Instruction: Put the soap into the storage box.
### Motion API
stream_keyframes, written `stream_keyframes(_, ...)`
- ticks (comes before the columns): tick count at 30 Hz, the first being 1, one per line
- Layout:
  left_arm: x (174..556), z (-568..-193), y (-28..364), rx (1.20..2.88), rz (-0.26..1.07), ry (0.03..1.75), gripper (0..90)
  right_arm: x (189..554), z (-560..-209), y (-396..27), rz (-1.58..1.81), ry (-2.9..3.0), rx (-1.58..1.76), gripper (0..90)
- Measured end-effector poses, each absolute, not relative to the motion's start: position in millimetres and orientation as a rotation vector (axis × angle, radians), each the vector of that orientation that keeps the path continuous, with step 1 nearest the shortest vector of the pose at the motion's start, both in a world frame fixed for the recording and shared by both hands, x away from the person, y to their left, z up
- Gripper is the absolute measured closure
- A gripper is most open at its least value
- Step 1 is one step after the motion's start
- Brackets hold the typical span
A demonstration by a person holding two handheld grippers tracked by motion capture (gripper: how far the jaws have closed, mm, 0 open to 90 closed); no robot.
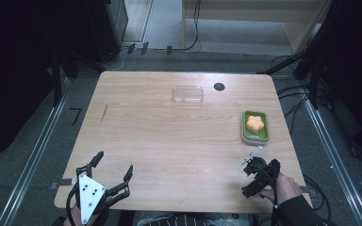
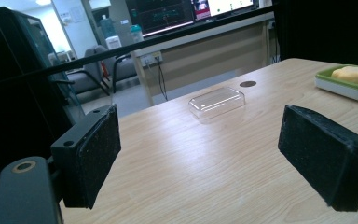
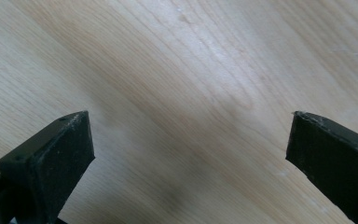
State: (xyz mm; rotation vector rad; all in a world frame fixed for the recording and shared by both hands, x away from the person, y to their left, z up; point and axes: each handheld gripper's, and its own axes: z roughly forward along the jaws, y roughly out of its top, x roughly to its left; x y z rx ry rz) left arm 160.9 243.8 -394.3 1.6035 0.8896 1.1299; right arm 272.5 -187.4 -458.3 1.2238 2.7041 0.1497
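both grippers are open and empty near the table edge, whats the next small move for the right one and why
Probably lift and tip the right gripper forward toward the green dish holding the orange soap. That dish sits just ahead of it, and its jaws stand wide apart over bare table, gripping nothing.

The counter (image 1: 169,141) is light wood, pale beige with fine brown grain lines running along it. On it sits a small round dark spot (image 1: 219,86), nearly black. The lid (image 1: 188,94) is clear and colourless, so the wood shows through it. The dish (image 1: 255,127) is green on top, and in the left gripper view its side looks white. The flower-shaped piece (image 1: 255,123) in it is orange-yellow. The left tongs (image 1: 113,165) are black with a grey plate carrying small dark dots. The right tongs (image 1: 259,170) are black too. The floor (image 1: 42,141) is grey.
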Motion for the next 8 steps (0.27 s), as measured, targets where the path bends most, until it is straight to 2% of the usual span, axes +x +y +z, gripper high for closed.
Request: stream_keyframes(8, 161.8, -394.2, 242.5, 1.609, 1.129, 0.886, 13.0, 273.9, -459.7, -188.9, 0.156, 2.710, 1.222, 1.0)
